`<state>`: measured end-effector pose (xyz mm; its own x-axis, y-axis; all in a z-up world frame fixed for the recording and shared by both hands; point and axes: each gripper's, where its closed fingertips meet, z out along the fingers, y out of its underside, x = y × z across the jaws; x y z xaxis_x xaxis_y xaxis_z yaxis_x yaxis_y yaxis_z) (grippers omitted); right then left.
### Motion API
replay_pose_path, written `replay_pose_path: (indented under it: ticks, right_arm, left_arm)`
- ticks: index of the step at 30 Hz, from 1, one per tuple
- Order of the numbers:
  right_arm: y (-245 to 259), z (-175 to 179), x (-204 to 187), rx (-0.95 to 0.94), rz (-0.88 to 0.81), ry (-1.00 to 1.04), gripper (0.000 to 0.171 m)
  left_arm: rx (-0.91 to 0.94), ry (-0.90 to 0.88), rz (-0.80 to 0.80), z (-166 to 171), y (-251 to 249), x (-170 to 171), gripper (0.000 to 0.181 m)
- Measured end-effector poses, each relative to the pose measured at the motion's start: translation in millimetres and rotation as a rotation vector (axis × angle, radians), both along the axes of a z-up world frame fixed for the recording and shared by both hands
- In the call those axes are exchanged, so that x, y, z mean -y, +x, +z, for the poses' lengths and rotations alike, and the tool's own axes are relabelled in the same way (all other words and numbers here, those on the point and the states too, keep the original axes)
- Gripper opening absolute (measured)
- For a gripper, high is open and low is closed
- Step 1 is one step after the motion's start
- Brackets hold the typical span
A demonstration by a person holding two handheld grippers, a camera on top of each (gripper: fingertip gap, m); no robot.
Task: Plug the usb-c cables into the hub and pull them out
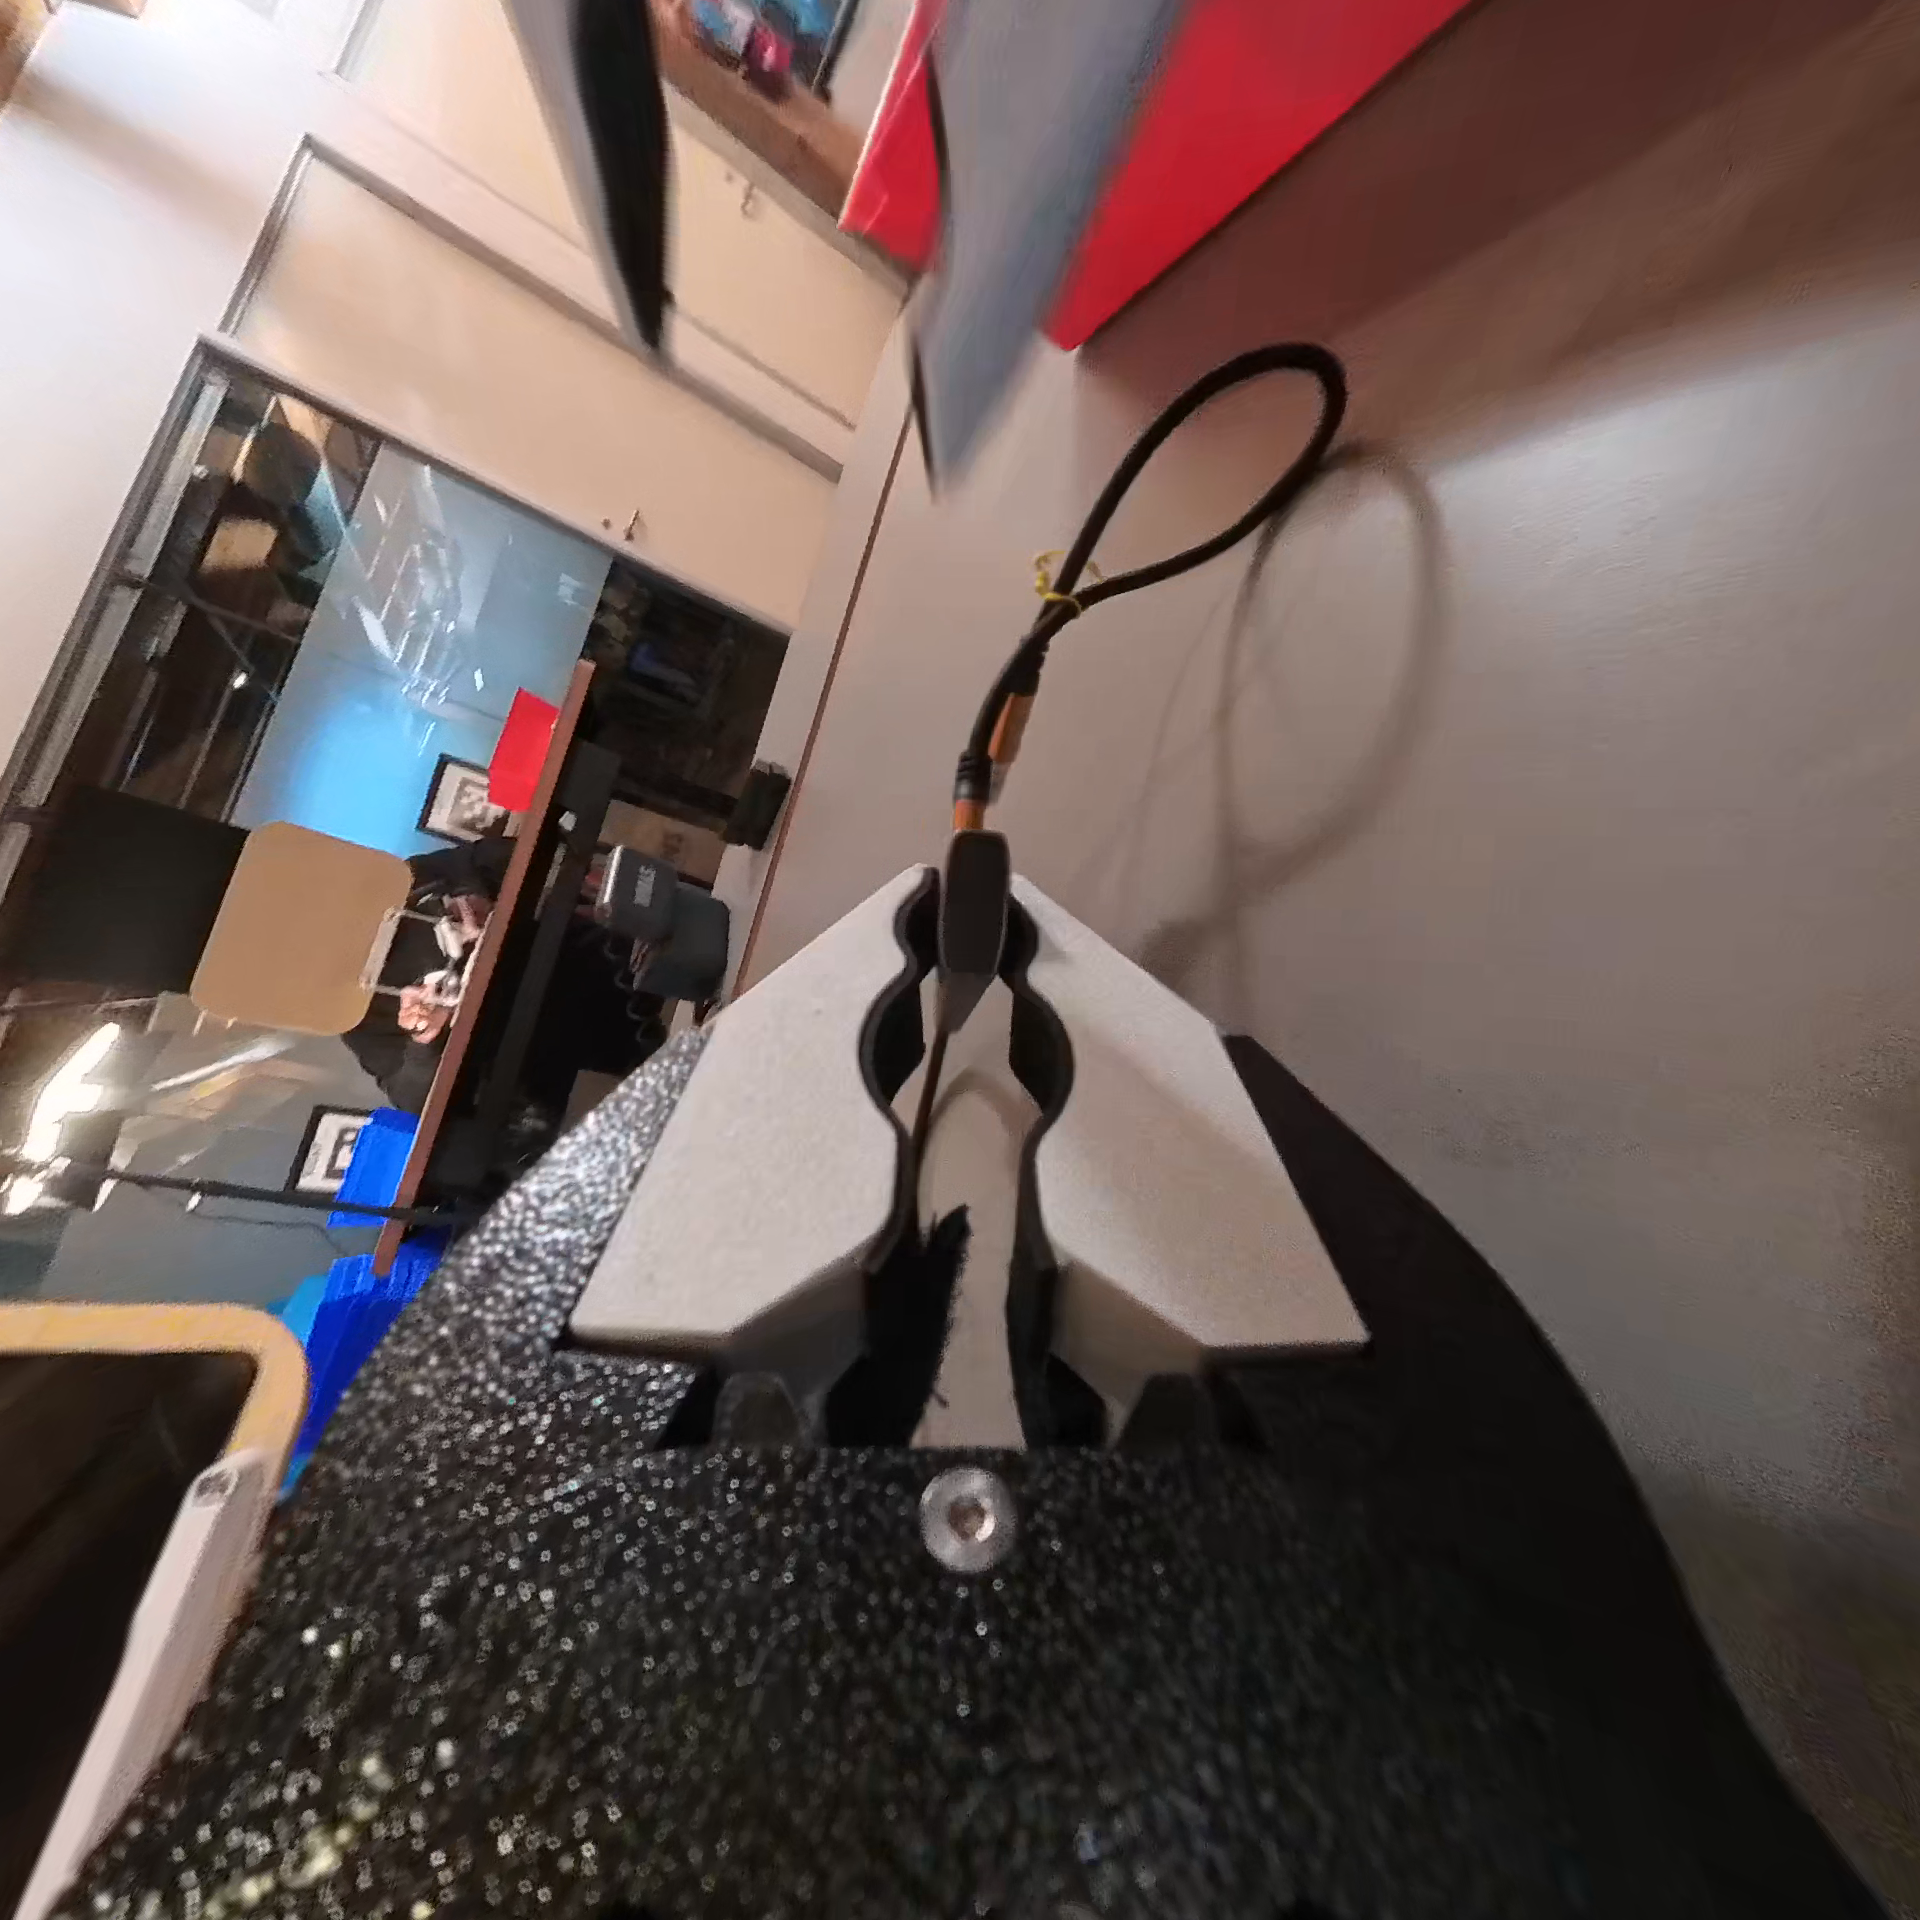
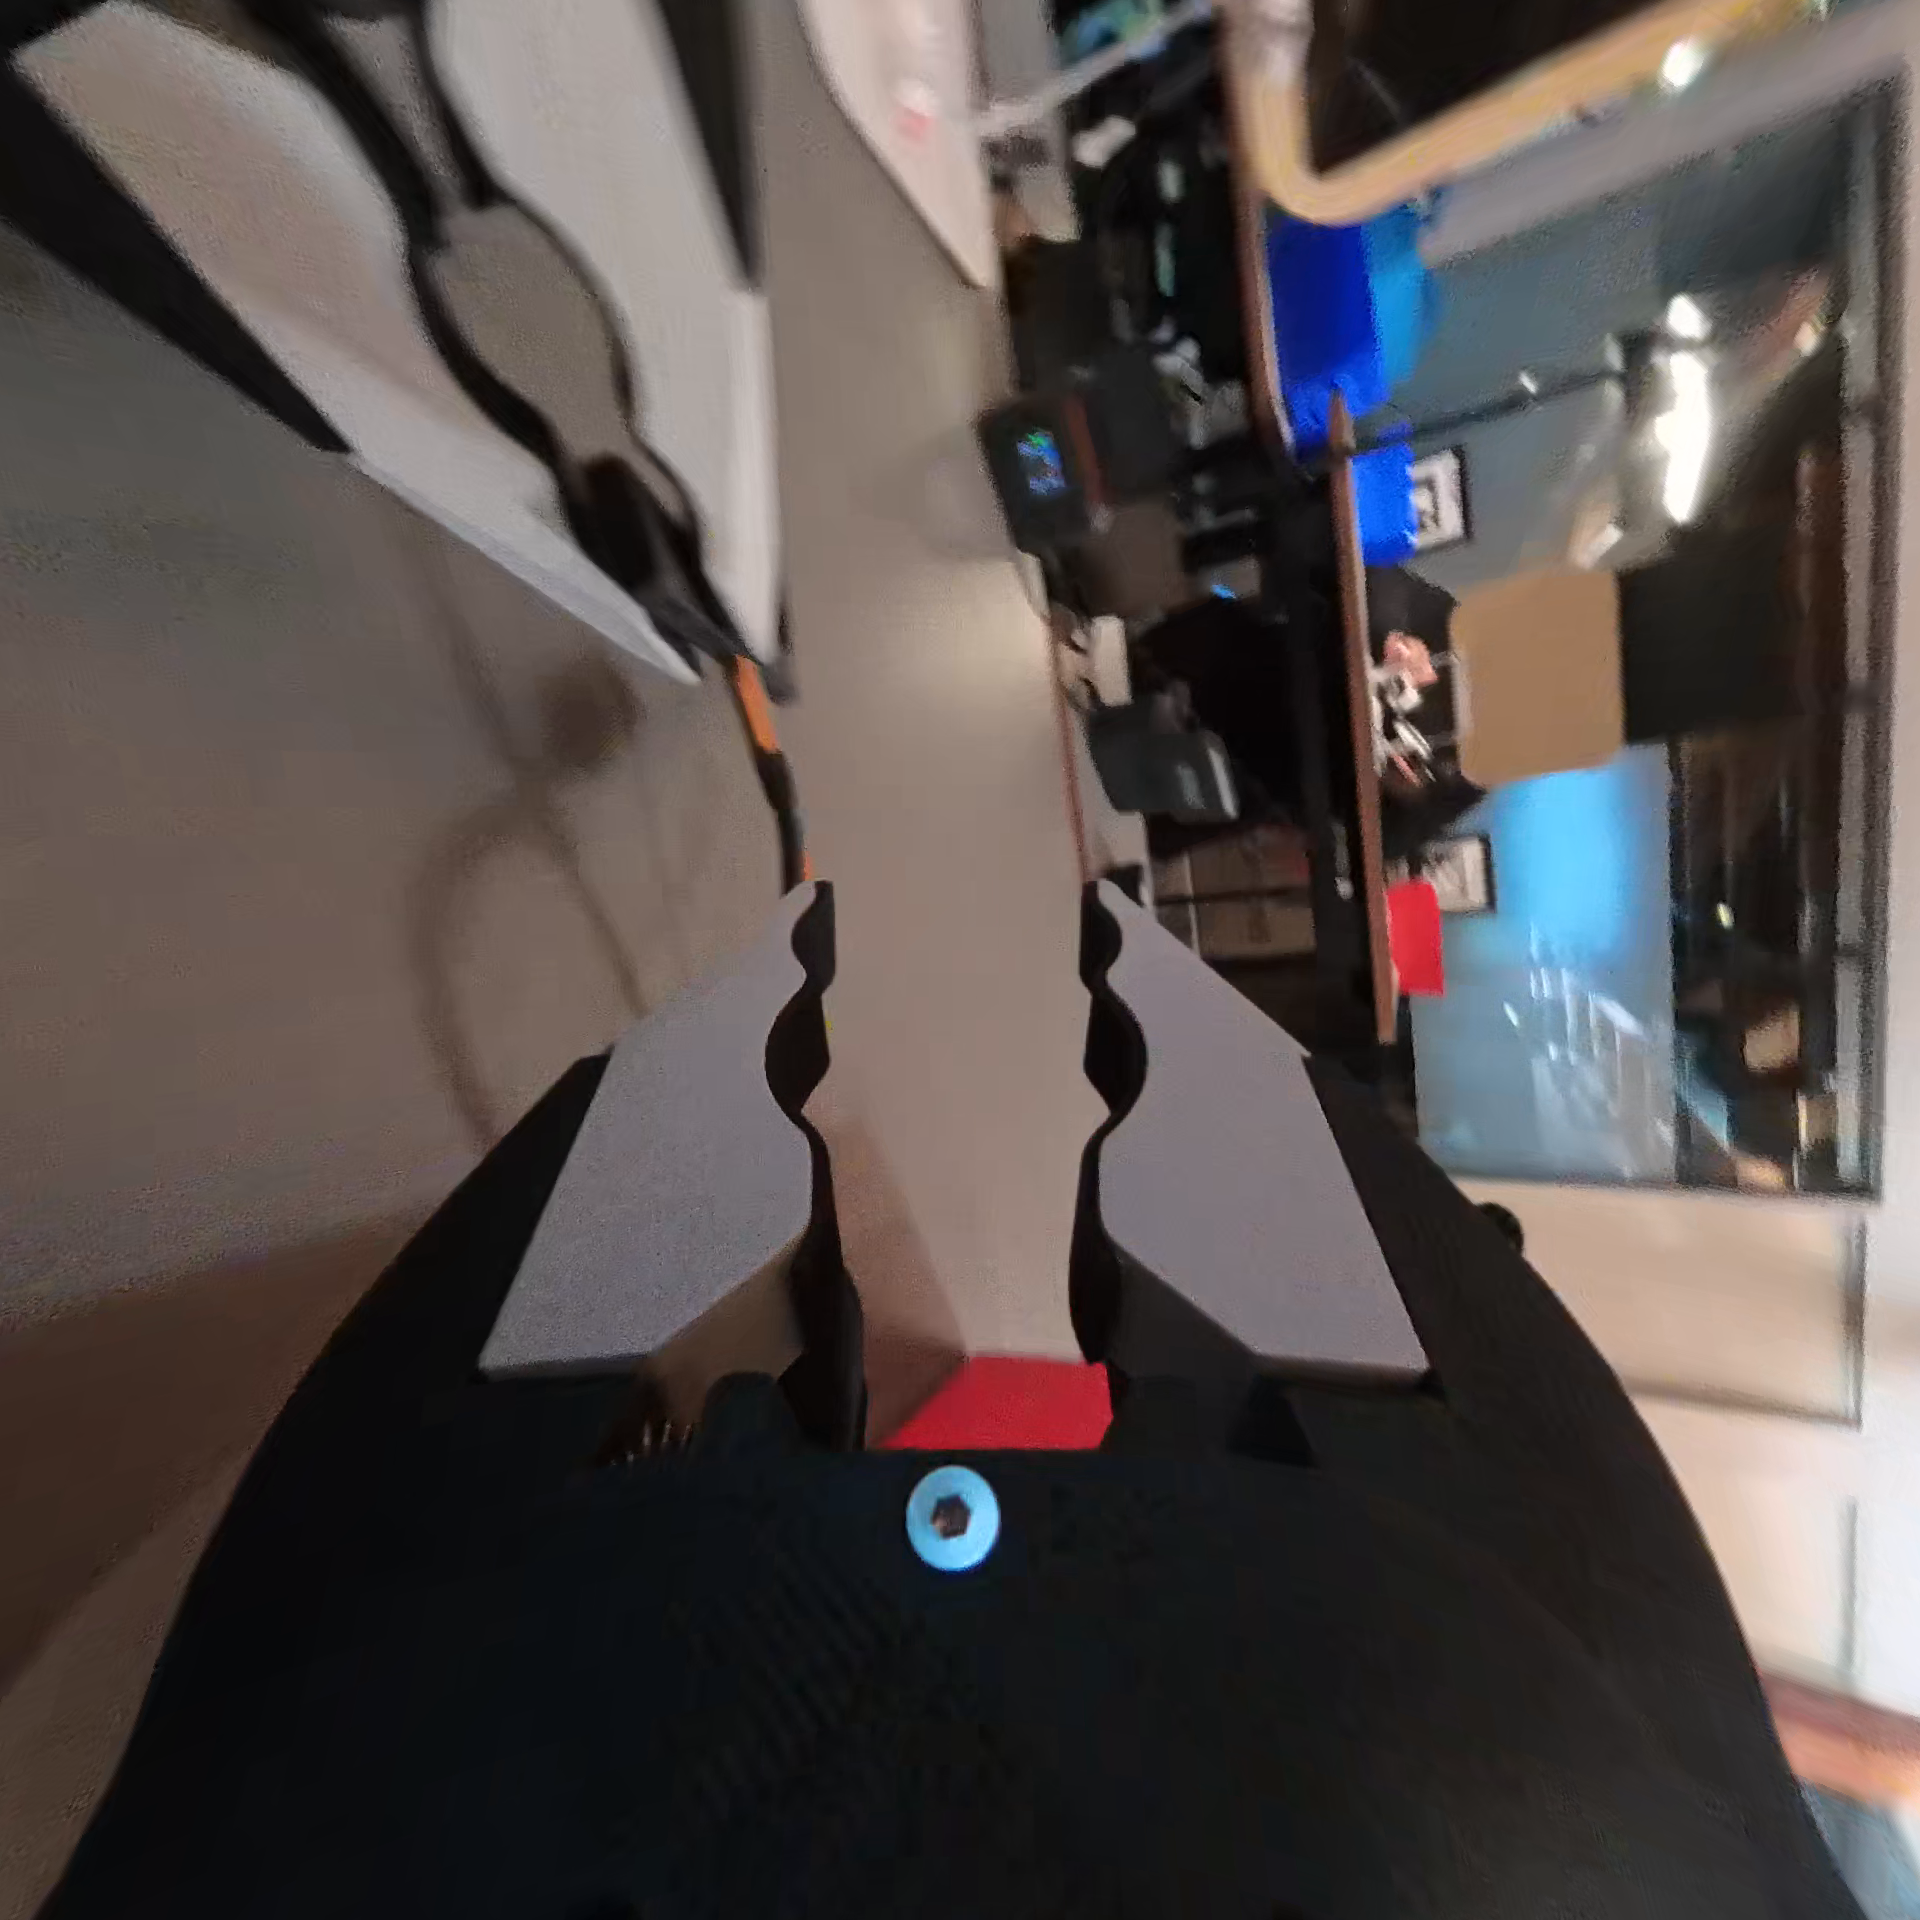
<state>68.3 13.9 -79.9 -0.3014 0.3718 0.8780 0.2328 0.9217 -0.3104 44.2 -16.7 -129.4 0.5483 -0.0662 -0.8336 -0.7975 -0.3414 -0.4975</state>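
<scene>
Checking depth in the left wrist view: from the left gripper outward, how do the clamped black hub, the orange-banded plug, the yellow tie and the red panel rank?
1. Black hub, clamped at the left gripper's fingertips.
2. Orange-banded plug, seated just beyond the hub.
3. Yellow tie, farther along the black cable, where its loop begins.
4. Red panel, top right, beyond the loop.

matt grey plastic tool (image 1: 971, 914) fingers, a rough speckled black body (image 1: 727, 1662), a smooth table (image 1: 1558, 727).

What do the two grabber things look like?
The left gripper has pale grey, wavy-edged jaws on a sparkly black speckled body with a silver screw. The right gripper has the same grey wavy jaws on a smooth black body with a light blue screw.
</scene>
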Motion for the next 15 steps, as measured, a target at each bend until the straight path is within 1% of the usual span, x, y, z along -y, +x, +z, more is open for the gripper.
replay_pose_path:
  ticks: [1, 3, 5, 8, 9, 11, 12, 13, 14, 15]
  right_arm:
    - [-10.4, -17.5, 4.8, 0.037, 0.023, 0.019, 0.046]
    - [-23.7, -47.8, 9.2, 0.122, 0.057, -0.024, 0.046]
    - [-29.9, -65.8, 16.9, 0.154, 0.119, -0.068, 0.040]
    - [-37.5, -67.7, 24.6, 0.071, 0.181, -0.022, 0.023]
    - [-39.0, -65.1, 27.7, 0.039, 0.198, -0.008, 0.008]
    - [-39.1, -62.3, 30.1, 0.023, 0.210, -0.007, 0.006]
    - [-38.3, -61.0, 31.1, 0.026, 0.215, -0.035, 0.006]
    - [-36.9, -60.4, 31.9, 0.031, 0.226, -0.051, 0.006]
    - [-35.7, -60.4, 32.8, 0.034, 0.235, -0.055, 0.006]
    - [-34.6, -60.9, 33.9, 0.037, 0.241, -0.053, 0.006]
  left_arm:
    - [0.011, -0.004, -0.024, -1.5, 2.7, 0.7, 0.008]
    - [0.037, -0.001, -0.049, -1.8, 4.6, 2.6, 0.008]
    - [0.062, 0.011, -0.059, 0.0, 3.8, 4.7, 0.008]
    - [0.084, 0.005, -0.097, -1.5, 6.5, 7.6, 0.009]
    - [0.089, -0.001, -0.111, -2.6, 8.2, 8.3, 0.009]
    - [0.096, 0.021, -0.107, 0.9, 6.7, 10.1, 0.011]
    - [0.103, 0.043, -0.090, 5.9, 3.9, 10.7, 0.018]
    - [0.122, 0.069, -0.061, 10.1, -1.2, 9.7, 0.040]
    - [0.145, 0.053, -0.028, 6.6, -8.0, 8.5, 0.054]
    - [0.155, 0.003, -0.011, -2.5, -12.7, 8.5, 0.050]
